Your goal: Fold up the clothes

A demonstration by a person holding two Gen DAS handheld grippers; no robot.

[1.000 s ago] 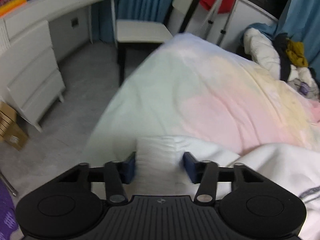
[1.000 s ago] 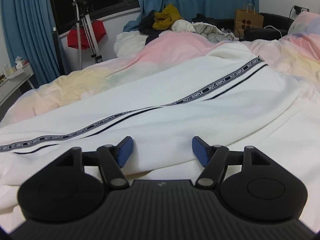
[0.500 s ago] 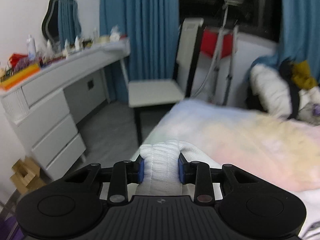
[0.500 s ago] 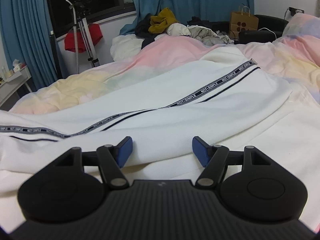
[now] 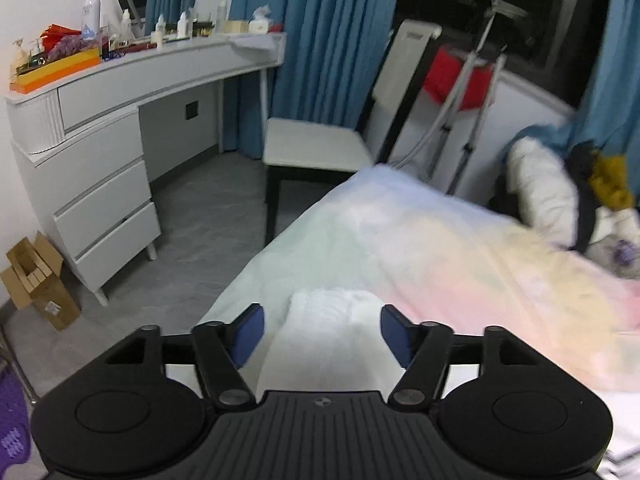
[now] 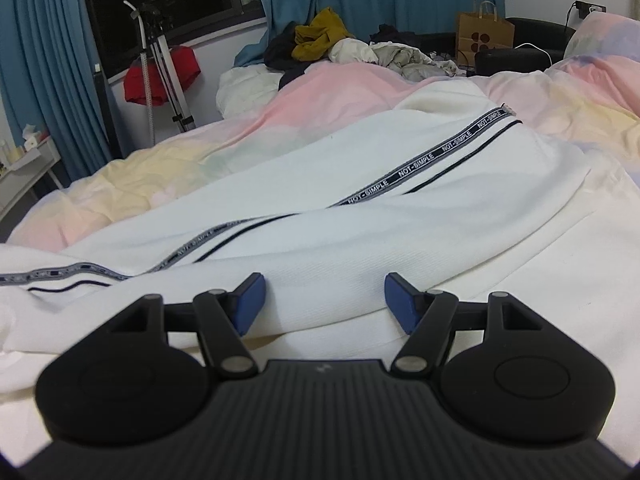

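Observation:
A white garment with a black-and-grey "NOT-SIMPLE" stripe (image 6: 420, 164) lies spread across the pastel bedspread (image 6: 168, 164). Its white ribbed cuff end (image 5: 324, 320) lies between the blue pads of my left gripper (image 5: 322, 330), which is open, with gaps on both sides of the cloth. My right gripper (image 6: 324, 300) is open low over a fold of the white garment (image 6: 328, 264), pads apart and gripping nothing.
A white chair (image 5: 316, 148) stands at the bed's corner, a white dresser (image 5: 100, 168) with bottles to the left, a cardboard box (image 5: 36, 280) on the grey floor. A tripod (image 6: 160, 64) and a pile of clothes (image 6: 348, 48) lie beyond the bed. A paper bag (image 6: 484, 32) stands far right.
My left gripper, shut on the ribbed cuff half a second ago, has opened; the cuff now lies loose between its pads. The garment's left end has shifted. My right gripper stays open.

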